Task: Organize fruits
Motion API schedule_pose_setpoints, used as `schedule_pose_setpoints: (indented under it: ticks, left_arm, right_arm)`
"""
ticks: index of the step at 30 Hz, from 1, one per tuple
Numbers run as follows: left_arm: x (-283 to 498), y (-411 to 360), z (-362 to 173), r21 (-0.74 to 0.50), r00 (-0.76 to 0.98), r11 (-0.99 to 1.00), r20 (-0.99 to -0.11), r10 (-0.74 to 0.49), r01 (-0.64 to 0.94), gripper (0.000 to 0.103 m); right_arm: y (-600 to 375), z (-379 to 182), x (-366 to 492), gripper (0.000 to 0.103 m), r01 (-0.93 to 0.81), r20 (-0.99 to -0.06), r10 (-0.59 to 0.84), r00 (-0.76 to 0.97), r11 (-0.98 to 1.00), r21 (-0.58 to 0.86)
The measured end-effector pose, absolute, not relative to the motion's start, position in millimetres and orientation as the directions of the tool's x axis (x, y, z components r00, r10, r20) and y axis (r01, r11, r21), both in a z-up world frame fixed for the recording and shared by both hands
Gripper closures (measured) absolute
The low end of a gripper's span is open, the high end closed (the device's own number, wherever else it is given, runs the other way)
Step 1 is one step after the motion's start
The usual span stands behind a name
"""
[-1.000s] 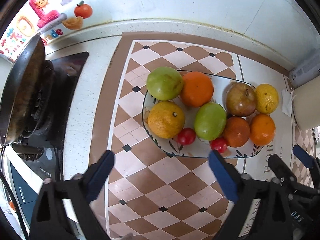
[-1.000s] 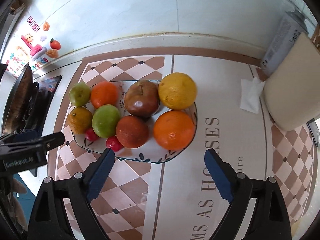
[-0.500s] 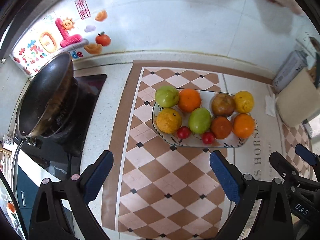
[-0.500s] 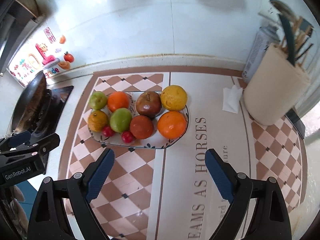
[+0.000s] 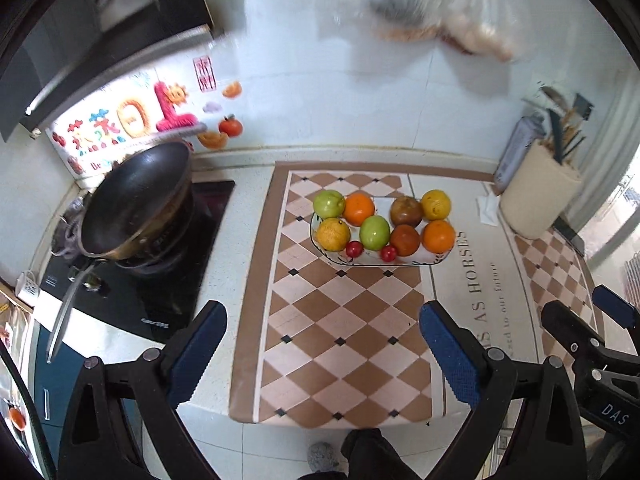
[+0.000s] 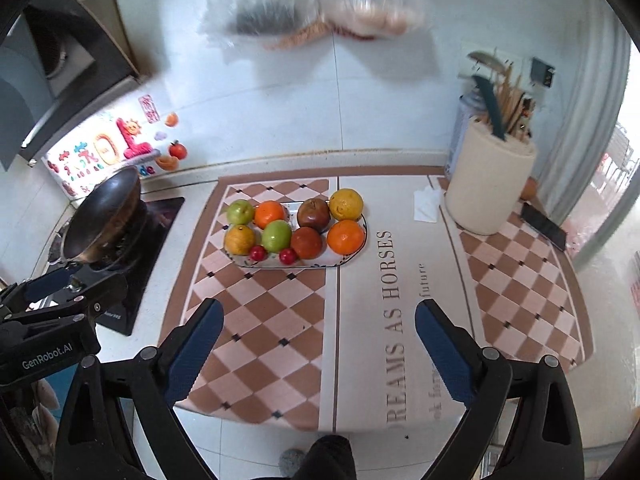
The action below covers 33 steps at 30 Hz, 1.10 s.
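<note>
Both grippers are hanging above the near edge of the counter, angled down toward it, well back from the fruit. The left gripper (image 5: 322, 350) is standing wide open with nothing between its blue pads (image 5: 198, 354); only the checkered mat (image 5: 344, 340) is showing through the gap. The right gripper (image 6: 318, 346) is likewise gaping wide and empty, its jaws having just been opening a little further, with no object between them. In the left wrist view the right gripper is peeking in at the lower right edge; in the right wrist view the left one is sitting at the lower left.

The oval plate (image 5: 400, 262) is lying near the middle of each frame on the mat, apart from both tools. It is carrying the fruit in two rows. The back row is running, left to right, green apple (image 5: 329, 204), orange (image 5: 359, 209), dark red-brown apple (image 5: 406, 211) and yellow citrus (image 5: 435, 205). The front row is showing a yellow-orange citrus (image 5: 332, 234), a second green apple (image 5: 374, 232), a brown-red fruit (image 5: 405, 240) and a second orange (image 5: 438, 236). Two small red tomatoes (image 5: 353, 249) are sitting at the near rim.

A dark wok (image 5: 136, 204) is tilting on the stove at the left. A cream utensil holder (image 5: 538, 196) is standing at the right, a crumpled tissue (image 5: 487, 210) just beside it. Blurred plastic bags (image 6: 312, 0) are hanging along the top.
</note>
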<state>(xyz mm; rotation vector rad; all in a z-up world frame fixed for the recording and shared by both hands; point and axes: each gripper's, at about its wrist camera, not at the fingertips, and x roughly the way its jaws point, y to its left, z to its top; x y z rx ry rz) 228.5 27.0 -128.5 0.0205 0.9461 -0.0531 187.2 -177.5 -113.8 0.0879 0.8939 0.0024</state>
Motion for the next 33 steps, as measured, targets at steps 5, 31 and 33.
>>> schedule_pose_setpoints:
  ticks: [5,31,33]
  left_arm:
    - [183.0,33.7,-102.0,0.003,0.629,0.998,-0.776,-0.041,0.069,0.004]
    - [98.0,45.6,-70.7,-0.012,0.672,1.000,-0.740,-0.021,0.018,0.004]
    - [105.7,43.1,-71.8,0.000,0.677,1.000,-0.736,-0.008,0.012,0.004]
  right_arm:
    - [-166.4,-87.0,133.8,0.004,0.043,-0.752,0.035,0.659,0.996,0.084]
    - [-160.1,-38.3,71.9,0.003,-0.024,-0.708,0.060,0.704,0.998,0.061]
    - [-162.5,-42.7,84.3,0.003,-0.018,-0.711,0.058,0.700,0.998,0.064]
